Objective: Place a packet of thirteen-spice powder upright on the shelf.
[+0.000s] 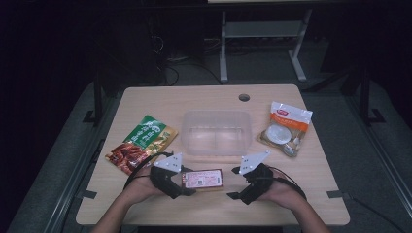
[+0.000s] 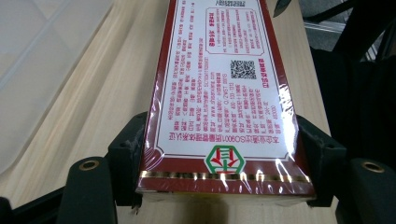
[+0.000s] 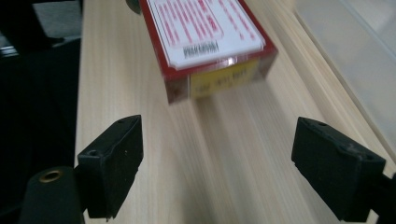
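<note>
A flat red box point(image 1: 203, 179) with a white printed label lies on the wooden table near its front edge. My left gripper point(image 1: 183, 186) is shut on the box's left end; in the left gripper view the box point(image 2: 219, 107) sits squeezed between both pads point(image 2: 127, 154). My right gripper point(image 1: 235, 183) stands open just right of the box, a short gap away. In the right gripper view the box's red and yellow end point(image 3: 212, 77) lies ahead of the wide-apart jaws, with bare table between the pads point(image 3: 112, 163).
A clear plastic tub point(image 1: 216, 132) stands behind the box at mid-table. Green and red snack bags point(image 1: 141, 143) lie to the left, an orange and white bag point(image 1: 285, 128) to the right. A round cable hole point(image 1: 244, 97) is near the far edge.
</note>
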`<move>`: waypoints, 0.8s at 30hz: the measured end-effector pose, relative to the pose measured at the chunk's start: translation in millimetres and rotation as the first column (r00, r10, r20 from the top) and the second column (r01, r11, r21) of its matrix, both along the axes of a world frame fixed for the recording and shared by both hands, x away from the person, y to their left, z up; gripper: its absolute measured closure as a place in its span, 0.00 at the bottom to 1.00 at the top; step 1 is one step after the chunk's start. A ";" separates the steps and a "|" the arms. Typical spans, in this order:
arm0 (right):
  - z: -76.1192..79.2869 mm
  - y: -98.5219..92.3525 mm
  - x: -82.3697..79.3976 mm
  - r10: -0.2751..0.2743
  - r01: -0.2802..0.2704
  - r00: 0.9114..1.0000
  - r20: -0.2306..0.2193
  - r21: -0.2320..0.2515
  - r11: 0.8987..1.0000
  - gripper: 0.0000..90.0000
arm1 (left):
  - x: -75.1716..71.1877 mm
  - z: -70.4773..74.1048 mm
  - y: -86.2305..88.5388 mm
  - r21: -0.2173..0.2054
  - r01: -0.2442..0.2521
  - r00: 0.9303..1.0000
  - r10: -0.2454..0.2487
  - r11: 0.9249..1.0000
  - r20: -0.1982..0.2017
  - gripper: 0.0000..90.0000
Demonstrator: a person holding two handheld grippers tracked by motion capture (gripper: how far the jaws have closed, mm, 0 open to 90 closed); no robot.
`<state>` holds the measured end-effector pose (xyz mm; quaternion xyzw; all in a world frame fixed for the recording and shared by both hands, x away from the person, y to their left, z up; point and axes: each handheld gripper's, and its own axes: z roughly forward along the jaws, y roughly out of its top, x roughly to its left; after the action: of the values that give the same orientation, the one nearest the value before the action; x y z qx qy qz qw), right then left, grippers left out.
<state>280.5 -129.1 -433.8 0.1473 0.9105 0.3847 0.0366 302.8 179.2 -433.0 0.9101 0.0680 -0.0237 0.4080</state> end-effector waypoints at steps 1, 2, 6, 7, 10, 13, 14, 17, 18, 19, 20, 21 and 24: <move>-1.0 -2.2 -1.7 -0.028 0.028 1.000 0.010 -0.016 0.999 0.18 | 0.7 -0.2 0.4 0.004 -0.005 1.000 0.005 1.000 0.002 0.35; -1.5 -3.9 -3.9 -0.054 0.054 0.999 0.005 -0.021 0.998 0.18 | 0.9 -0.3 0.3 0.000 -0.010 1.000 0.010 1.000 -0.003 0.35; -1.2 -15.3 -9.5 -0.117 0.117 0.993 0.002 -0.015 0.993 0.18 | 4.7 3.0 -0.5 0.007 -0.016 1.000 0.017 1.000 -0.013 0.35; -1.0 -18.5 -11.0 -0.138 0.138 0.990 -0.008 -0.006 0.990 0.18 | 6.1 4.3 -1.0 0.009 -0.017 1.000 0.017 1.000 -0.014 0.35; -2.1 -28.3 -14.6 -0.177 0.178 0.984 -0.018 0.011 0.984 0.18 | 12.5 9.3 -3.7 0.015 -0.022 1.000 0.022 1.000 -0.011 0.35; -4.7 -39.0 -20.2 -0.207 0.207 0.978 -0.004 -0.001 0.978 0.17 | 20.2 14.4 -6.6 0.016 -0.030 1.000 0.030 0.999 -0.007 0.35; -5.0 -42.3 -22.4 -0.216 0.216 0.976 -0.005 -0.003 0.976 0.17 | 22.9 16.5 -7.7 0.016 -0.031 0.999 0.031 0.999 -0.008 0.35; -5.6 -52.4 -28.1 -0.230 0.230 0.973 -0.002 0.006 0.973 0.17 | 28.5 22.3 -10.9 0.018 -0.030 1.000 0.030 0.999 -0.001 0.35; -5.8 -55.9 -30.5 -0.239 0.239 0.971 -0.006 0.012 0.971 0.17 | 31.5 24.9 -12.9 0.018 -0.028 1.000 0.028 0.999 0.000 0.35; -6.7 -60.1 -33.2 -0.248 0.248 0.969 -0.008 0.021 0.968 0.17 | 33.3 26.7 -14.1 0.021 -0.027 1.000 0.027 0.999 0.006 0.35; -7.4 -62.5 -34.3 -0.253 0.253 0.968 -0.006 0.023 0.967 0.16 | 35.9 29.4 -16.3 0.023 -0.028 1.000 0.028 0.999 0.009 0.35; -8.6 -65.4 -36.6 -0.264 0.264 0.964 -0.005 0.023 0.964 0.16 | 38.0 31.2 -17.4 0.024 -0.026 1.000 0.026 0.999 0.012 0.35; -9.9 -69.1 -37.4 -0.283 0.283 0.959 0.001 0.018 0.959 0.16 | 47.8 38.7 -24.1 0.039 -0.026 0.999 0.026 0.999 0.019 0.35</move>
<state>243.1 -198.2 -443.7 0.2756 0.8765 0.3839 0.0915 350.6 155.1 -394.3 0.9172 0.0765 -0.0087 0.3910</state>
